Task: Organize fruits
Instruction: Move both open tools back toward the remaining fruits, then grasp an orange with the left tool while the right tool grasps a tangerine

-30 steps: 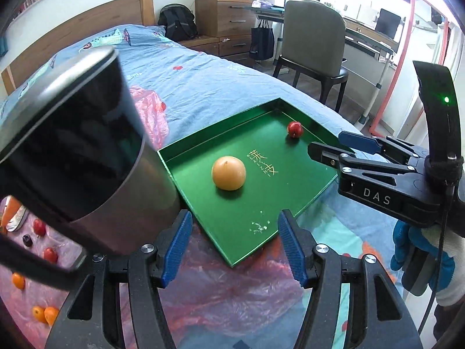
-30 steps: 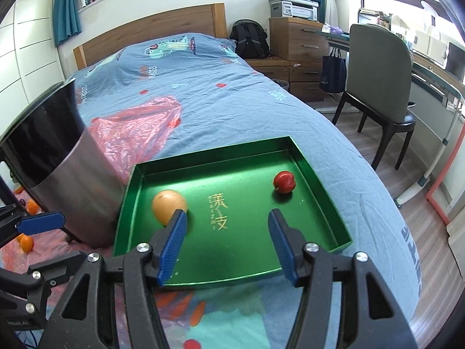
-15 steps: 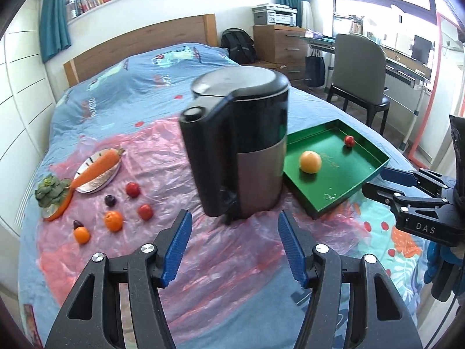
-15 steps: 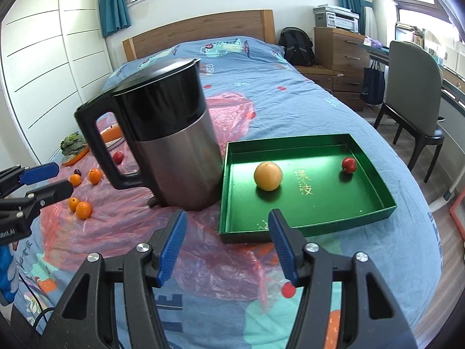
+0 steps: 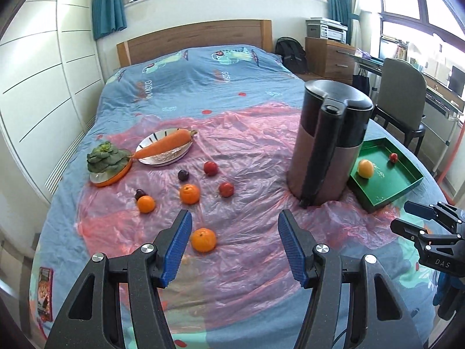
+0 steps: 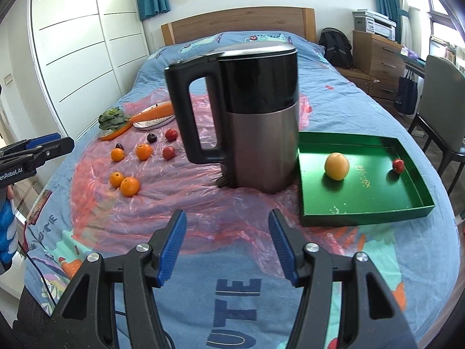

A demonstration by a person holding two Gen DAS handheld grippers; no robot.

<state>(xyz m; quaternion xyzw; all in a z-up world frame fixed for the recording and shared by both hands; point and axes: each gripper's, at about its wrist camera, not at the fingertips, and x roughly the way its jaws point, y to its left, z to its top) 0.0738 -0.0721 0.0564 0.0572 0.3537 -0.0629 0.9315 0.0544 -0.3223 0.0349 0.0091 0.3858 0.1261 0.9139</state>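
Kettle [image 6: 255, 122]: stands between loose oranges [image 5: 189, 193] and green tray [image 6: 407, 203].
Tray: orange, small red fruit (left view half-hides it).
Left hand-held gripper [image 5: 234, 247]: wide, empty.
Right hand-held gripper [image 6: 226, 247]: wide, empty.

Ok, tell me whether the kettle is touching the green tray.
Cannot tell. In the right wrist view the kettle overlaps the green tray's left wall, hiding any gap; the left wrist view hides it too.

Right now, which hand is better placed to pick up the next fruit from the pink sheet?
Left, I think. The left gripper is open with an orange just ahead between its fingers. The right gripper faces the kettle and green tray, with the loose fruit far to its left.
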